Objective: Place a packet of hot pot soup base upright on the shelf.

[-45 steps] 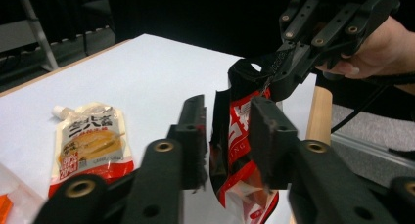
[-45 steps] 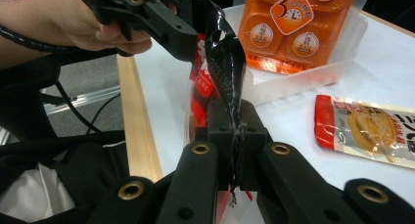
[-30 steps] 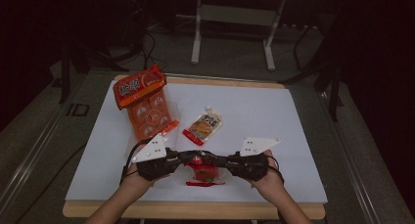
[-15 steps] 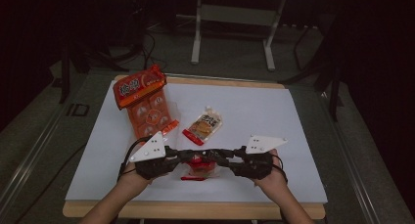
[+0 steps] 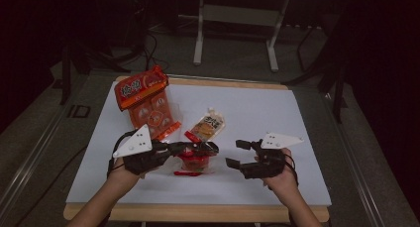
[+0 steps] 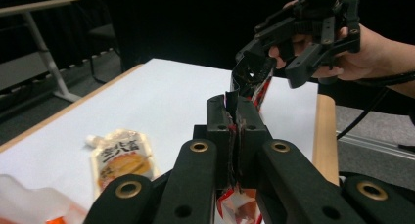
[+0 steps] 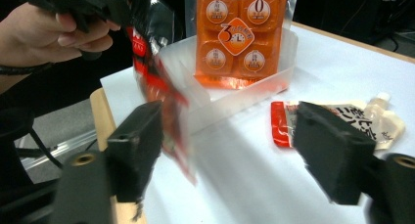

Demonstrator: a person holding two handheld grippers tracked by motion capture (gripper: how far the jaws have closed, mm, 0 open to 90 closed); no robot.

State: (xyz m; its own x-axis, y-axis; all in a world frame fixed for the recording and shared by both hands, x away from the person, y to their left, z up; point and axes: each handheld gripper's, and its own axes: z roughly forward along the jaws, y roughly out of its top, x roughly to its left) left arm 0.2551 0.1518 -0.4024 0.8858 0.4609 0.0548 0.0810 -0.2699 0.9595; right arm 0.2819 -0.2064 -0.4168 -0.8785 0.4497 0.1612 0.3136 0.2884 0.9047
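A small red snack packet (image 5: 194, 161) hangs just above the white table top (image 5: 297, 118) near its front edge. My left gripper (image 5: 210, 148) is shut on the packet's top edge, and in the left gripper view the jaws (image 6: 237, 123) pinch the red foil (image 6: 250, 82) between them. My right gripper (image 5: 236, 154) stands open a short way to the right of the packet, holding nothing. In the right gripper view the blurred red packet (image 7: 164, 94) hangs beside the left jaw of my open right gripper (image 7: 230, 145).
An orange multi-pack of snacks (image 5: 148, 100) stands in a clear tray (image 7: 244, 94) at the back left. A spouted pouch (image 5: 208, 125) with a red end lies flat mid-table. The wooden table edge (image 5: 198, 213) runs along the front.
The right gripper has let go of the red packet, opened and pulled away to the right. The left gripper still holds the packet and has lifted slightly.
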